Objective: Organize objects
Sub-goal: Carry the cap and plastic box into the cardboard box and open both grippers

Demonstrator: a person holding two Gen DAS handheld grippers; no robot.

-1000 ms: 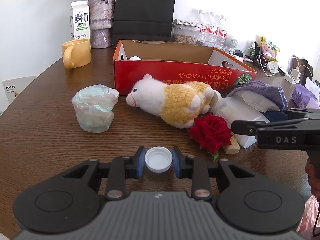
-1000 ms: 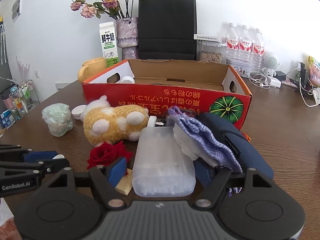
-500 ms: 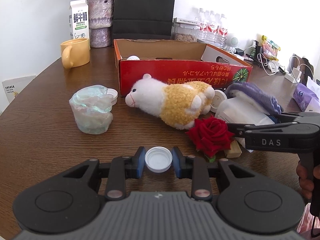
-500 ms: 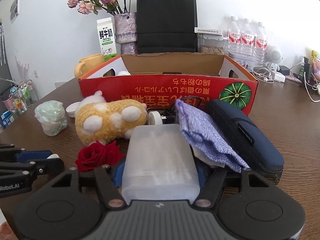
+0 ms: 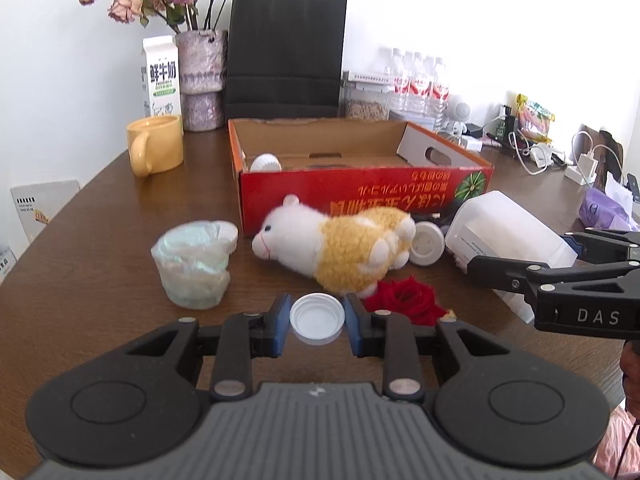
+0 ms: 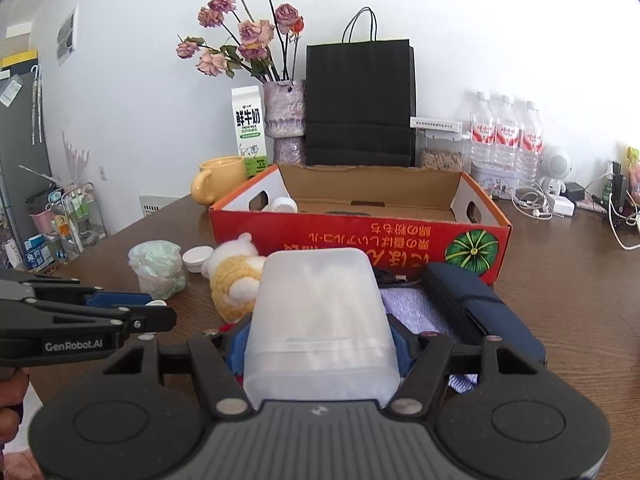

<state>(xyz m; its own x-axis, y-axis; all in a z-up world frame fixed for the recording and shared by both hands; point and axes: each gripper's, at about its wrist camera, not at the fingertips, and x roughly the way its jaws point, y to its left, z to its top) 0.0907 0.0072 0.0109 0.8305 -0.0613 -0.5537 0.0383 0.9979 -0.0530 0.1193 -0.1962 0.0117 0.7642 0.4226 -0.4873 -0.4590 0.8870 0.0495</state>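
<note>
In front of the red cardboard box (image 6: 360,236) on the brown worktop (image 5: 100,248), both grippers are loaded. The right gripper (image 6: 320,344) has its jaws, which have just been closing, clamped on a translucent plastic container (image 6: 320,312), tilted and apparently lifted clear of the lilac cloth (image 6: 412,312) and navy case (image 6: 480,312). The left gripper (image 5: 317,320) has its jaws narrowly set, pinching a white bottle cap (image 5: 317,318) by its rim, low over the worktop near the red rose (image 5: 404,300) and plush sheep (image 5: 336,248). The step in hand looks like carrying picked items to the box. Next, the container needs lifting over the box's near wall and releasing inside, clear of the white lid (image 5: 266,162) already there.
</note>
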